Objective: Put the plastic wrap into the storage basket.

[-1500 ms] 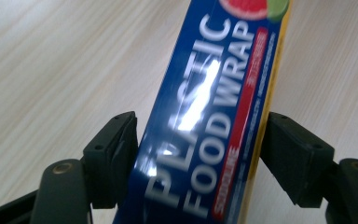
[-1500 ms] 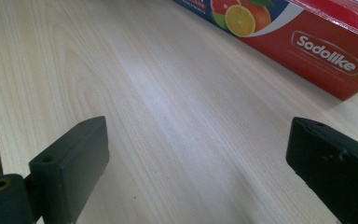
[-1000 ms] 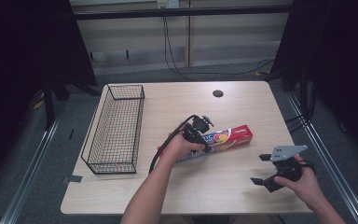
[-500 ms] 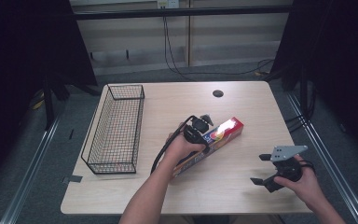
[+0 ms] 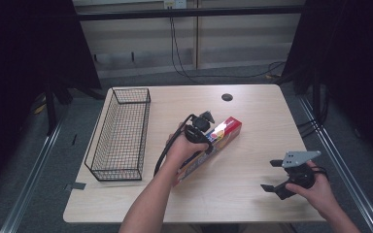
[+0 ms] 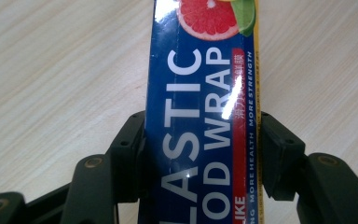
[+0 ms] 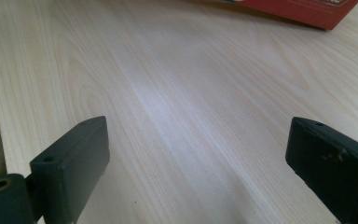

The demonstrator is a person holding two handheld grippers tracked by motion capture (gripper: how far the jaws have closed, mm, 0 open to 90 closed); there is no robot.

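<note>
Work in hand: moving the plastic wrap box (image 5: 209,145), apparently toward the wire basket (image 5: 120,133); judging so from the grip and the basket standing alongside.

Left gripper (image 5: 200,132): gripping the plastic wrap box across its narrow width, pads pressing on both long sides in the left gripper view (image 6: 200,154); jaws having just been closing, with the box between them.

Plastic wrap box: lying slantwise near the middle of the desk (image 5: 252,116), red end pointing toward the far right corner, near end pointing toward the front edge; looking to be tipping up rather than lying flat, though hard to tell for sure.

Right gripper (image 5: 277,175): resting near the front right corner of the desk, jaws standing wide apart with nothing between them, looking along bare wood (image 7: 186,107); a red corner of the box (image 7: 307,9) showing at the top.

Wire basket: standing along the left edge of the desk, well apart from the box, holding nothing visible.

Done so far: grasping, judging by the pads sitting tight on the box.

Remaining: lifting clear, carrying toward the left edge, lowering into the basket lengthwise, releasing.

Watching for: the long box swinging in a grip taken off its middle.
</note>
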